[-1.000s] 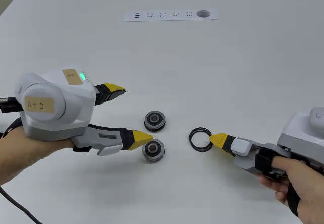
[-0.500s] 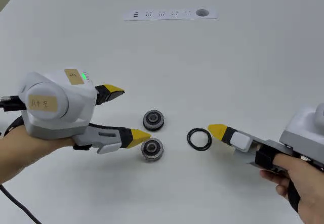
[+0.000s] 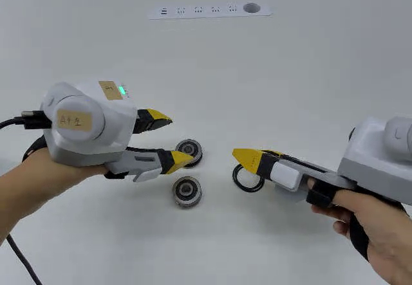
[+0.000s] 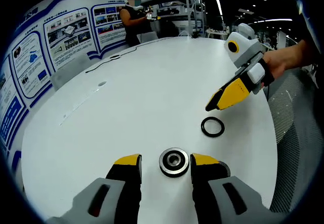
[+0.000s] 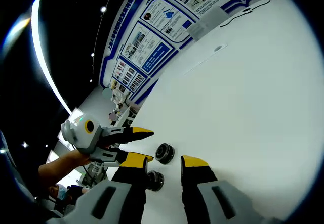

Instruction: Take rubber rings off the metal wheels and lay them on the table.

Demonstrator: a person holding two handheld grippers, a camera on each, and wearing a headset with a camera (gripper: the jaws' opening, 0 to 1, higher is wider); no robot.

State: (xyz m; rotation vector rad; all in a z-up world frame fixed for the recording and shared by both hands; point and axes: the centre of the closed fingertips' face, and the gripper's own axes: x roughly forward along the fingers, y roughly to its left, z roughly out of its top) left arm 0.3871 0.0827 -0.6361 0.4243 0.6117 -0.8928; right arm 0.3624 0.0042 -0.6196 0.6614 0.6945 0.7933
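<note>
Two metal wheels with black rims lie on the white table point(image 3: 290, 73). The far wheel point(image 3: 190, 148) point(image 4: 174, 162) point(image 5: 164, 153) sits between the tips of my open left gripper point(image 3: 168, 138) point(image 4: 166, 160) point(image 5: 139, 142), with no contact visible. The near wheel point(image 3: 187, 190) point(image 5: 154, 180) lies free just in front of it. A loose black rubber ring point(image 3: 246, 179) point(image 4: 212, 127) lies flat to the right. My right gripper point(image 3: 248, 158) point(image 5: 166, 161) point(image 4: 225, 96) hovers over that ring, partly covering it, open with nothing between its jaws.
A white power strip point(image 3: 209, 9) lies at the far side of the table. A black cable point(image 3: 13, 259) trails from the left gripper at the near left. Wall posters, shelves and a standing person point(image 4: 134, 11) are beyond the table.
My left gripper has shifted from beside the near wheel to straddle the far wheel. The right gripper has come forward to the left, over the ring. The ring and both wheels have stayed put.
</note>
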